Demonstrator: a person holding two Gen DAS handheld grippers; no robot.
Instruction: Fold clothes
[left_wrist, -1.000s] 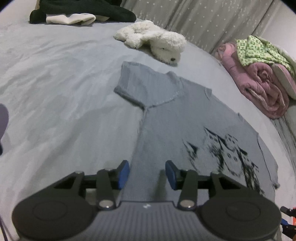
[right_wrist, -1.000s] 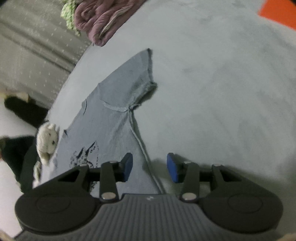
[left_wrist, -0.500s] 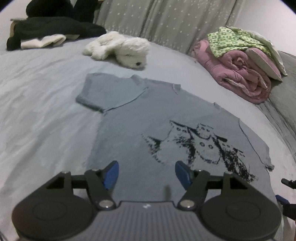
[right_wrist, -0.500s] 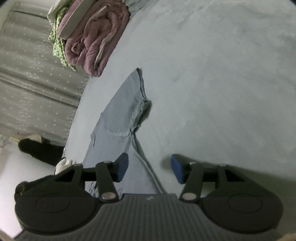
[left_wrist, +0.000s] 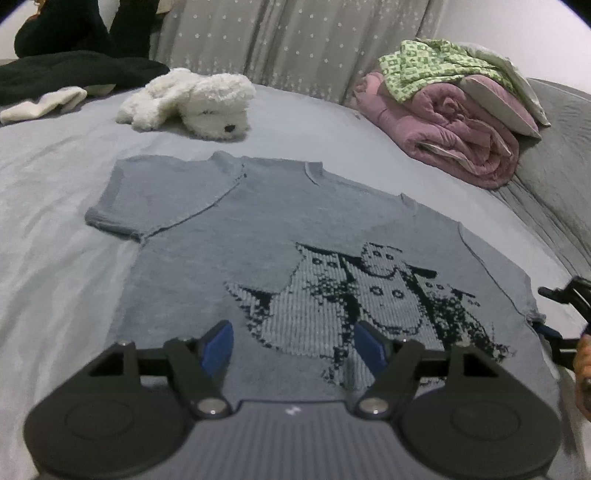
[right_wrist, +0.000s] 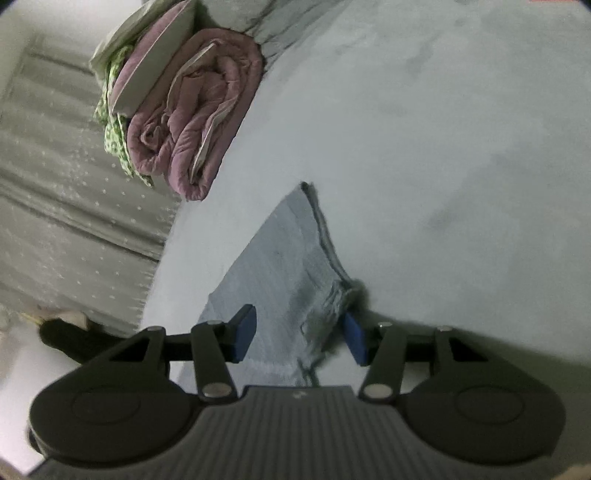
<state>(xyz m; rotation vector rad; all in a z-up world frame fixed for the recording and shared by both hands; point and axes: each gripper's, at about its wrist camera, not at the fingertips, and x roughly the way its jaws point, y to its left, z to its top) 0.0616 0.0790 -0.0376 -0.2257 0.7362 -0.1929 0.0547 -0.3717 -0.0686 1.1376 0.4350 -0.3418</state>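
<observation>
A grey short-sleeved T-shirt (left_wrist: 258, 236) with a black owl print lies flat, face up, on the grey bed sheet (left_wrist: 48, 229). My left gripper (left_wrist: 295, 345) is open and empty, low over the shirt's lower middle near the hem. My right gripper (right_wrist: 299, 330) is open, its jaws straddling the rumpled edge of the shirt's right sleeve (right_wrist: 291, 266). The right gripper also shows at the right edge of the left wrist view (left_wrist: 565, 317), beside the sleeve end.
A white plush dog (left_wrist: 192, 101) lies beyond the collar. Rolled pink quilts with a green patterned cloth (left_wrist: 450, 110) are stacked at the back right, also in the right wrist view (right_wrist: 184, 114). Dark clothes (left_wrist: 74, 70) lie at the back left. A dotted grey curtain (left_wrist: 295, 40) hangs behind.
My left gripper has moved right from the shirt's left side to its middle and opened wider. My right gripper has moved forward along the shirt's side up to the sleeve and opened wider.
</observation>
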